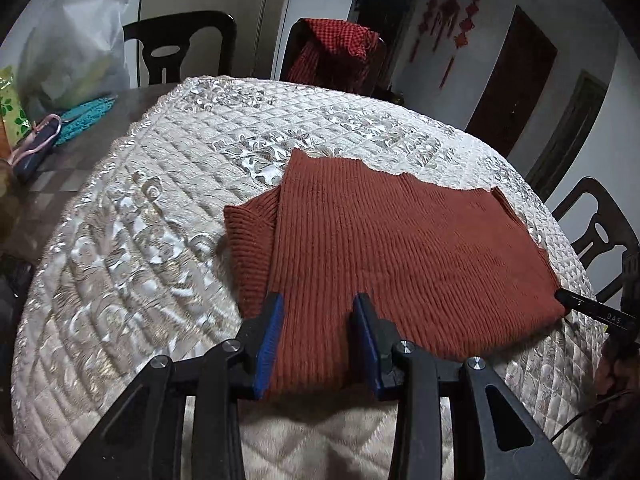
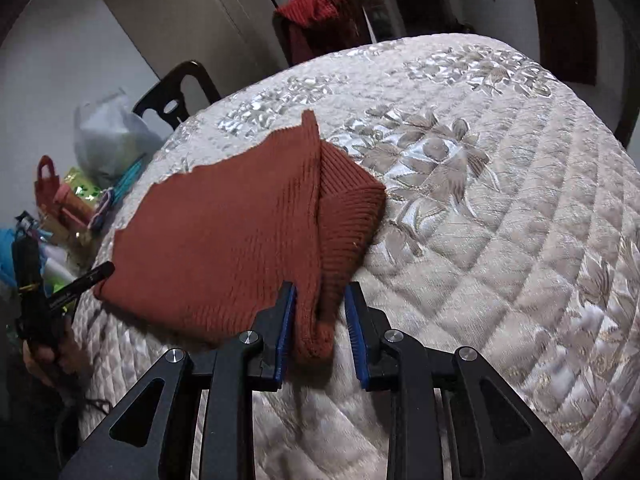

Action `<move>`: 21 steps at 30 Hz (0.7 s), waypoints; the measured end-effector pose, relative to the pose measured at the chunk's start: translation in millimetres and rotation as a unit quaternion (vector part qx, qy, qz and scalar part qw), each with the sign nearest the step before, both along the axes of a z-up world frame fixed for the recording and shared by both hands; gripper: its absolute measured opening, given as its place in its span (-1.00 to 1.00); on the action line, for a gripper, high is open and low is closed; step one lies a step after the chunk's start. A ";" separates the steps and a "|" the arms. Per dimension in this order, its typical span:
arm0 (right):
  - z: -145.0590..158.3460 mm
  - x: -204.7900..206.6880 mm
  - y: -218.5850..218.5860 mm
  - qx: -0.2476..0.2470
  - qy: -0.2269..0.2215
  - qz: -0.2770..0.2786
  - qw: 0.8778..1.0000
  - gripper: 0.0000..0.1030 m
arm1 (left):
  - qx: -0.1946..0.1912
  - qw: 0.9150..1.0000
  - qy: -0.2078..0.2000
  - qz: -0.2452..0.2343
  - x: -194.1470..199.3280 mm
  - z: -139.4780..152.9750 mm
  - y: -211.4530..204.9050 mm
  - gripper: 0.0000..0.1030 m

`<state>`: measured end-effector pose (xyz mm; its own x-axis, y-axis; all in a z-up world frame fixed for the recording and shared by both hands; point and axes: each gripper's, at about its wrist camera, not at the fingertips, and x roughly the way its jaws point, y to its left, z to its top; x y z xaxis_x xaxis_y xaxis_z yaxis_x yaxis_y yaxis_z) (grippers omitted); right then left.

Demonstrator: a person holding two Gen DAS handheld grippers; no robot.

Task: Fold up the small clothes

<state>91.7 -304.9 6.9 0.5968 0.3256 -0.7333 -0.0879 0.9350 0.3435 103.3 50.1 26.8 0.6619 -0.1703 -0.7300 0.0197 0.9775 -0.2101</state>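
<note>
A rust-red ribbed knit garment (image 1: 392, 248) lies partly folded on the quilted cream table cover (image 1: 132, 248). It also shows in the right wrist view (image 2: 224, 232). My left gripper (image 1: 318, 312) is open, its blue-padded jaws straddling the garment's near left corner. My right gripper (image 2: 320, 300) is open, its jaws either side of the garment's near right corner, where a folded sleeve lies. The right gripper's tip (image 1: 576, 302) shows at the garment's right corner in the left wrist view. The left gripper's tip (image 2: 86, 276) shows at the left corner in the right wrist view.
Dark wooden chairs (image 1: 180, 48) stand around the table; one carries a red checked cloth (image 1: 340, 48). A plastic bag (image 1: 72, 56), teal cloth (image 1: 80, 118) and small items sit on the bare table at far left. The cover (image 2: 500, 220) spreads right of the garment.
</note>
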 end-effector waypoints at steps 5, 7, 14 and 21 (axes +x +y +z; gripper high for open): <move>24.0 -10.3 20.1 -0.048 -0.041 0.005 0.998 -0.50 | 0.014 0.999 -0.029 -0.018 -11.3 21.4 -23.0 -0.25; 28.7 -10.0 36.4 -0.054 -0.055 0.021 0.997 -0.50 | 0.018 0.998 -0.037 -0.039 -13.3 24.1 -43.6 -0.25; 3.2 -2.5 97.7 -0.088 -0.045 0.102 0.990 -0.50 | 0.042 0.994 -0.001 -0.100 -6.1 -4.9 -101.6 -0.25; 9.6 -12.9 98.3 -0.108 -0.060 0.097 0.988 -0.51 | 0.063 0.994 -0.002 -0.094 -13.0 -3.7 -108.5 -0.25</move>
